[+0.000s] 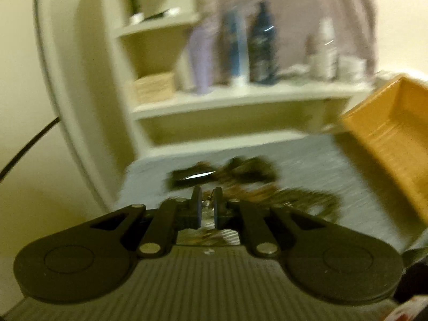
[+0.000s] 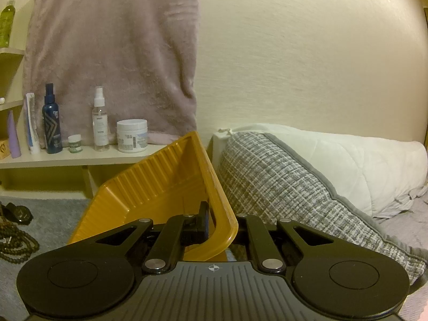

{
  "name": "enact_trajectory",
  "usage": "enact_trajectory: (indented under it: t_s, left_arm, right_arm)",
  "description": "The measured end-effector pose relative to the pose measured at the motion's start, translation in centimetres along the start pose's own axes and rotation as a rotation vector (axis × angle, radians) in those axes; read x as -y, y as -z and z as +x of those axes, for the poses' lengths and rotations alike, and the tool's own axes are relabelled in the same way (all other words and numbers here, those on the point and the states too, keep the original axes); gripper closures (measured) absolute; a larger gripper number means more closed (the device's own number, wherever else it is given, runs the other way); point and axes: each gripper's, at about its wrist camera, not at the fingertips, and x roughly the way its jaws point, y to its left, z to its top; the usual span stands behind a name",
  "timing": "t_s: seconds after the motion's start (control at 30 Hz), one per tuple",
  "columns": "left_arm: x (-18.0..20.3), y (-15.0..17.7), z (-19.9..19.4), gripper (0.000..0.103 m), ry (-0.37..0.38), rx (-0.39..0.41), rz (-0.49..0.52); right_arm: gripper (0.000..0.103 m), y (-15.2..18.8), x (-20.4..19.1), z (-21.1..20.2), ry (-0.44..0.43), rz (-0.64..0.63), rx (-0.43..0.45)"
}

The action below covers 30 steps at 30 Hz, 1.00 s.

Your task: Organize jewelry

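Right gripper [image 2: 214,223] clamping the rim of a ribbed, glossy orange plastic tray [image 2: 165,182], tilting at centre frame. Left gripper [image 1: 207,210] closing down almost fully on small, blurred jewelry pieces, low centre. Lying on grey carpet [image 1: 307,160]: dark beaded necklaces [image 2: 16,243], sharp at lower left of the right view only, smeared in the left. Showing only in the right view: woven grey pillow [image 2: 281,182] and fuzzy mauve towel [image 2: 115,53]. Standing on the cream shelf [image 1: 240,96]: bottles [image 1: 262,45].

No legible text on bottles [image 2: 52,123] or jars [image 2: 132,135]
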Motion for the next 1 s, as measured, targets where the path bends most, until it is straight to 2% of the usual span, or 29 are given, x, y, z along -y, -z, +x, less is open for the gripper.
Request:
enact_trajectory:
  t_s: [0.3, 0.47, 0.7, 0.8, 0.83, 1.0]
  left_arm:
    - [10.8, -1.6, -0.7, 0.096, 0.359, 0.009, -0.004]
    - [15.4, -2.1, -0.3, 0.096, 0.474, 0.007, 0.027]
    - [18.2, -1.8, 0.9, 0.095, 0.514, -0.024, 0.052]
    - [18.5, -1.6, 0.9, 0.084, 0.52, -0.02, 0.056]
    - [18.5, -1.5, 0.7, 0.08, 0.512, -0.01, 0.065]
    - [17.1, -1.1, -0.4, 0.08, 0.457, 0.025, 0.081]
  right_arm:
    - [0.095, 0.2, 0.1, -0.1, 0.002, 0.017, -0.001]
    - [0.095, 0.3, 0.1, -0.1, 0.001, 0.027, -0.001]
    - [0.095, 0.3, 0.2, 0.0, 0.001, 0.044, -0.006]
    - [0.095, 0.3, 0.1, -0.1, 0.003, 0.049, -0.006]
    - [0.095, 0.3, 0.1, -0.1, 0.003, 0.049, -0.005]
    - [0.095, 0.3, 0.0, -0.1, 0.004, 0.048, -0.007]
